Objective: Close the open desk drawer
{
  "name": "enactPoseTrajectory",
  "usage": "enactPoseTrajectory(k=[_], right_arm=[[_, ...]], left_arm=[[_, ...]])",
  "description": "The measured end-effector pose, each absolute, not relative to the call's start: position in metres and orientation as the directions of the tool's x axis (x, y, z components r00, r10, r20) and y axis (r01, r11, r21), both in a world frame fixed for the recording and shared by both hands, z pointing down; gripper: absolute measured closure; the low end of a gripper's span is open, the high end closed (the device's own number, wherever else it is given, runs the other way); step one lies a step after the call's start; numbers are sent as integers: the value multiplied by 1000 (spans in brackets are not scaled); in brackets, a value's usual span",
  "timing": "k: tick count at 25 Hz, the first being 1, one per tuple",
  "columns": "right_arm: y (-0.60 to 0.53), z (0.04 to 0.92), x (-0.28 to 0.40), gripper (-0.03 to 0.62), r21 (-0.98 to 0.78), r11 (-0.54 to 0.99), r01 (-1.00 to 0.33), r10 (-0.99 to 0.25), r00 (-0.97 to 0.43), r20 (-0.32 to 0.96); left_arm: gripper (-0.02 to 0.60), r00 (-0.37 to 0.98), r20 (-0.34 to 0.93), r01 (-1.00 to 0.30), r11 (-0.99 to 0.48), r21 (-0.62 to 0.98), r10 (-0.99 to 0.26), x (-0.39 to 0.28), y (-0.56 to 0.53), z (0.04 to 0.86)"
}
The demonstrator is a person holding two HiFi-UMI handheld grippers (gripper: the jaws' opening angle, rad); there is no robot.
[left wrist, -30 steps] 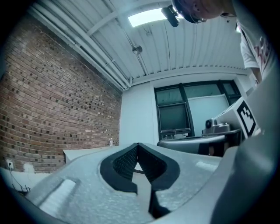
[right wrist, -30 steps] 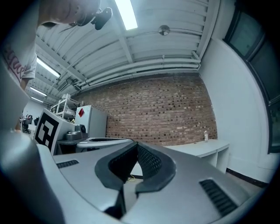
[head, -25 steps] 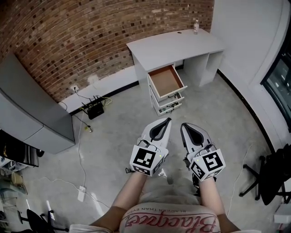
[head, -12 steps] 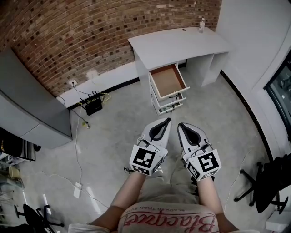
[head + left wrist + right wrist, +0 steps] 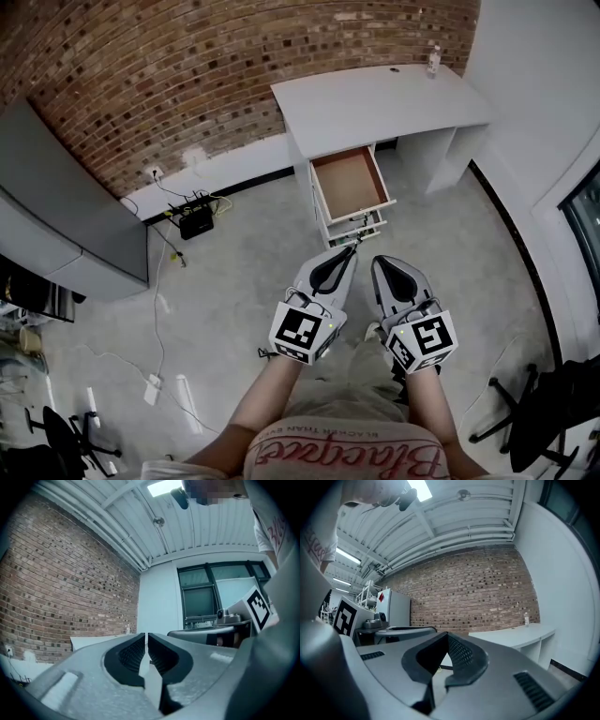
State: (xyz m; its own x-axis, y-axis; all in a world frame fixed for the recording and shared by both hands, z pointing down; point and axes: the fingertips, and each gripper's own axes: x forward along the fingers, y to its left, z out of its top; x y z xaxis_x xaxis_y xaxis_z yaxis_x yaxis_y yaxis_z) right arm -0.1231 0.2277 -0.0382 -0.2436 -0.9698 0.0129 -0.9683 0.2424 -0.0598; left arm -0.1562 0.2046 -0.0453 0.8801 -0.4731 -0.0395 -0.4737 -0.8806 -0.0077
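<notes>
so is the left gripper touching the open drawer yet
Apart. In the head view the left gripper, jaws shut, ends short of the open drawer, with the lower drawer fronts showing between them.

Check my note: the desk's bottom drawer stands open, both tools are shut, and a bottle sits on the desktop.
Wrong drawer: the head view shows the top drawer open. The left tool and right tool are shut; the bottle sits on the desktop.
</notes>
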Motion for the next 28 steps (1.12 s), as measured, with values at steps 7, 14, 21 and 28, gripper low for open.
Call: enactPoseTrajectory(k=[7,14,21,28], right_arm=[[181,-30,-64,583,-71,287,-955,-957,-290,33],[139,-23,-11,582,-74,361,-930,-929,-365,58],[97,-5,29,582,-90,424,-901,-899,-431,80],[63,33,43,582,-106,441,-891,-885,-451,111]], left_arm=[[575,852,14,-524,-852,-1,-524,-98,158,-30],[575,826,42,-563,-826,8,-562,-45,123,-18],[574,774,69,-633,-774,25,-630,-14,92,3],[575,743,114,-666,-745,28,-660,3,67,46]])
